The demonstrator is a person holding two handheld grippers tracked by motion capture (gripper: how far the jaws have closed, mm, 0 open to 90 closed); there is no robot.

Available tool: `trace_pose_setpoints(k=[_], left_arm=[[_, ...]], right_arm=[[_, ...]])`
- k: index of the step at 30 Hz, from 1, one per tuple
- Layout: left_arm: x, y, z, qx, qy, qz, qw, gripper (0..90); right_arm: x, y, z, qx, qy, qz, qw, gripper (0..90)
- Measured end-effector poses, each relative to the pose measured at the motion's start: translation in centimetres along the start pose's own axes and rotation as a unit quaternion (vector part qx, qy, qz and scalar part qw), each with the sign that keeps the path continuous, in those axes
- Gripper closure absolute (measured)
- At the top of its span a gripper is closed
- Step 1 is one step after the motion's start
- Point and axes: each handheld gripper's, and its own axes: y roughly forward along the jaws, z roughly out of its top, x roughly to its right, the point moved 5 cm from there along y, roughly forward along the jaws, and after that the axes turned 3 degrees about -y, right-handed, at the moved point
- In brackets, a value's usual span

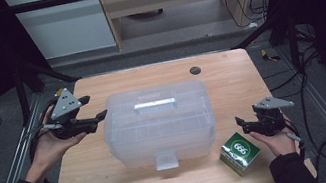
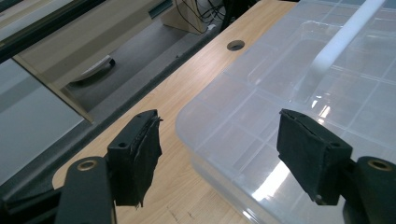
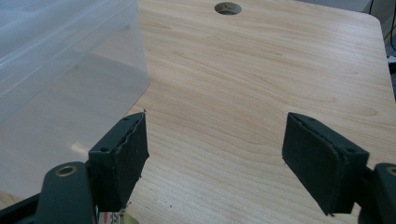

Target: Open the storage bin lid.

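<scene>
A clear plastic storage box with a closed lid, a white handle and a front latch stands in the middle of the wooden table. My left gripper hovers open just off the box's left end, jaws pointing at it, nothing between them. Its own view looks over the lid's corner and the handle. My right gripper is open, low over the table at the front right, just behind a green carton. The box wall fills the left of its view.
A round cable hole sits near the table's far edge. Bare wood stretches to the right of the box. Black frame bars and cables flank the table, with cabinets on the floor beyond.
</scene>
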Motion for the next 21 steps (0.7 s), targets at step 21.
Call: trace_pose_setpoints(k=[21], left_arm=[[2.8,-0.1,2.3,-0.025,0.092,-0.070,0.9930,32.0]], right_arm=[[-0.1,0.1,-0.2,-0.010,-0.001,0.004,0.9999,23.7]])
